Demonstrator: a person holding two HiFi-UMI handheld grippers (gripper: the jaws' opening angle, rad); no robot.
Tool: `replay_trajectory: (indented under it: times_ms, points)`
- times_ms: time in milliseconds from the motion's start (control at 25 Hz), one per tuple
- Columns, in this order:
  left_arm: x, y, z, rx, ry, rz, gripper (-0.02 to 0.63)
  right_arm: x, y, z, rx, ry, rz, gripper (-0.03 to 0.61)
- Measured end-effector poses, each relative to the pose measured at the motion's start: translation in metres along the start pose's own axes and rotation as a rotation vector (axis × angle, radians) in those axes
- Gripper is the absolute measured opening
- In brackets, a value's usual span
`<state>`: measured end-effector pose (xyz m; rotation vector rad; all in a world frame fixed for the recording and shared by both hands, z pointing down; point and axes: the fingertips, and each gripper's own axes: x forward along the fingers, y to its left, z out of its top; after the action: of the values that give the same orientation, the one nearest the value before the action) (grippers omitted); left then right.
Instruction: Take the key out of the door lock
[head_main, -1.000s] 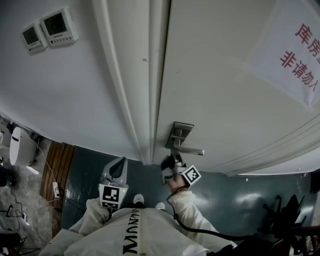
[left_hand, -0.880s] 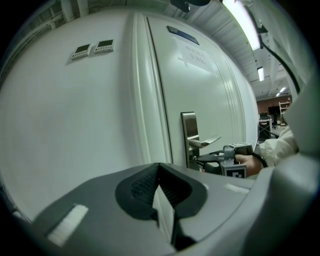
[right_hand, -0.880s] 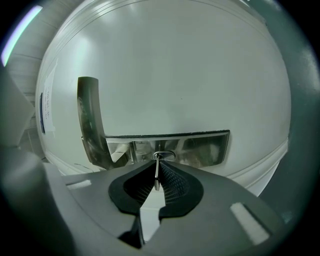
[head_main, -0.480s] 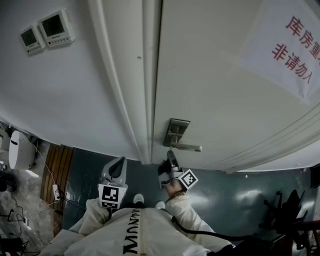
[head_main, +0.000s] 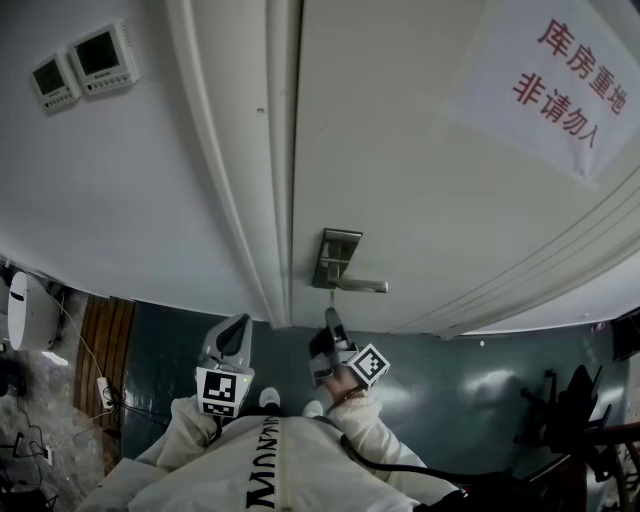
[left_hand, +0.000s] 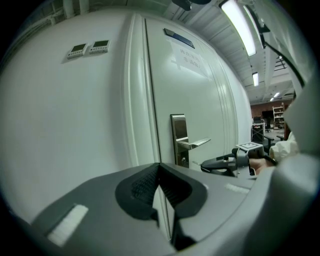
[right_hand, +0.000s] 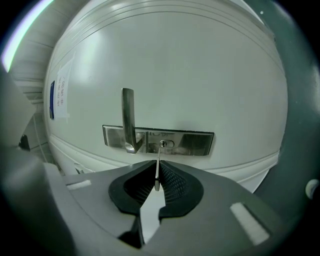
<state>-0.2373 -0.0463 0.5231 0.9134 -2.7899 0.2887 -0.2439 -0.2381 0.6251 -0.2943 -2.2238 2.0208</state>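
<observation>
so the right claw (right_hand: 156, 168) is pinching the key (right_hand: 158, 156), looks just clear of the lock (right_hand: 165, 144), tiny grip though, one wobble could drop it; left claw (left_hand: 160, 172) closed, empty

Left claw (head_main: 238, 324) held low, jaws together — right claw (head_main: 331, 315) forward, jaws pinching the key (right_hand: 158, 170).

The key (right_hand: 158, 167) had its head buried between the right gripper's (right_hand: 157, 184) pads, and from overhead it was too small to find. At two o'clock the door sign (head_main: 540, 90) ran off the edge. At ten o'clock the wall controllers' (head_main: 78, 62) displays were unreadable.
</observation>
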Motion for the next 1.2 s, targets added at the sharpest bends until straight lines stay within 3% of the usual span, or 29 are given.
replay_trajectory:
  times_ms: [160, 400, 840, 1000, 1200]
  points:
    - [0.003, -0.007, 0.002, -0.004, -0.008, -0.018, 0.0, -0.008, 0.016, -0.002, -0.155, 0.029, -0.016, 0.023]
    - [0.008, -0.019, 0.003, -0.009, -0.015, -0.044, 0.0, -0.023, 0.035, 0.0, -0.496, 0.081, -0.112, 0.022]
    - [0.021, -0.037, 0.008, -0.02, -0.023, -0.085, 0.0, -0.05, 0.079, 0.003, -1.298, 0.106, -0.305, 0.022]
    - [0.022, -0.043, 0.009, -0.017, -0.021, -0.082, 0.0, -0.058, 0.094, 0.007, -1.421, 0.067, -0.316, 0.023]
    - [0.015, -0.054, 0.014, -0.013, -0.022, -0.062, 0.0, -0.074, 0.096, 0.012, -1.382, 0.081, -0.295, 0.023]
